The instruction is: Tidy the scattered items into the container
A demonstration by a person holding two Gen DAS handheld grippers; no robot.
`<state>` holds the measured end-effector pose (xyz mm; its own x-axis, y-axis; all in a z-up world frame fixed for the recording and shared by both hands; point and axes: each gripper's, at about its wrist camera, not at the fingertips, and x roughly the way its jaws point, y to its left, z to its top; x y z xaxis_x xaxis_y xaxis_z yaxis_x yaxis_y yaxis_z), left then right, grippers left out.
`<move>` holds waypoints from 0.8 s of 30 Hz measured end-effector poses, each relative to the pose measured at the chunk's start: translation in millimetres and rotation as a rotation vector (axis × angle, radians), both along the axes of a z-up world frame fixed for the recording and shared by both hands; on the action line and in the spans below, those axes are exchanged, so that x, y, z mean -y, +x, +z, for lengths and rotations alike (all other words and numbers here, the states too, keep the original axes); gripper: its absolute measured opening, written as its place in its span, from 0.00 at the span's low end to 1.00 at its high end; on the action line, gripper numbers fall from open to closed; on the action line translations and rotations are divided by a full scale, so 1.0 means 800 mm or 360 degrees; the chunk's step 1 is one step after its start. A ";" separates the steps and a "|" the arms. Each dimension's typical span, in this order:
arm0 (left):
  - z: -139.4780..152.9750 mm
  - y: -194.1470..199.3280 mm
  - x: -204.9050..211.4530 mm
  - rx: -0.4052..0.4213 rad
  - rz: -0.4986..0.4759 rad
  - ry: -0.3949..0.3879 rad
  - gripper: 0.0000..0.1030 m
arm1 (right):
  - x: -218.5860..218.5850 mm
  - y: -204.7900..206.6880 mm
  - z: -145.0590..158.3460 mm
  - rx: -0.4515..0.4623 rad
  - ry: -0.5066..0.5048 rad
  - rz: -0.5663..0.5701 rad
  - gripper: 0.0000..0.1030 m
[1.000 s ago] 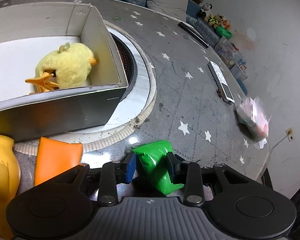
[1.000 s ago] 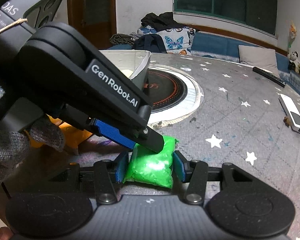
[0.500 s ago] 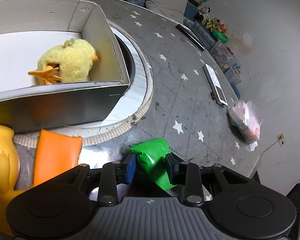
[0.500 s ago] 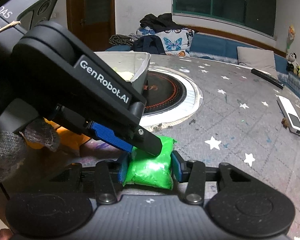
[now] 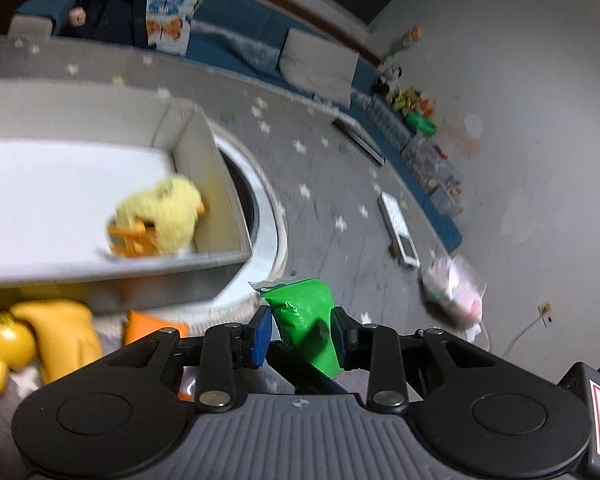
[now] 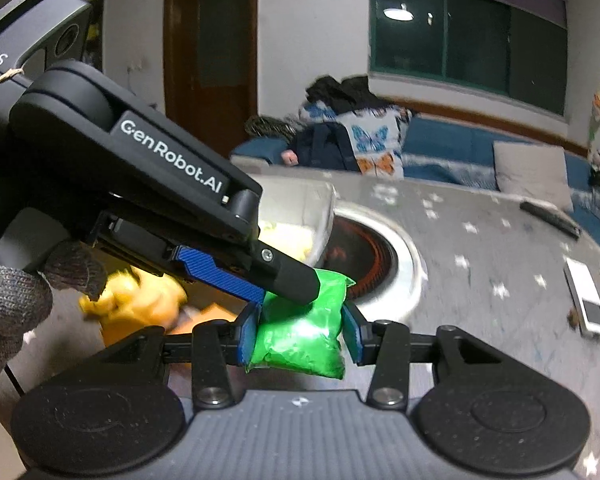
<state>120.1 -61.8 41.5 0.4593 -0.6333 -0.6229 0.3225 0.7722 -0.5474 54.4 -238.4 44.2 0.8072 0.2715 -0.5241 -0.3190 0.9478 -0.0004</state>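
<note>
Both claws grasp the green packet [image 6: 302, 332]: right gripper [image 6: 300, 336] clenched across its width, left gripper [image 5: 300, 332] clamped on its end, box [image 5: 220, 184] at 10 o'clock.

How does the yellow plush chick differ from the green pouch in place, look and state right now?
The yellow plush chick lies inside the grey box, untouched; the green pouch is outside the box, clamped by both the left hand-held gripper and the right hand-held gripper. The chick is fuzzy, with orange feet; the pouch is glossy, crinkled plastic. Both are soft.
</note>
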 end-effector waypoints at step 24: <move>0.015 0.077 -0.063 0.0105 0.0310 0.0046 0.33 | -0.042 0.115 -0.007 0.0016 0.0111 0.0072 0.43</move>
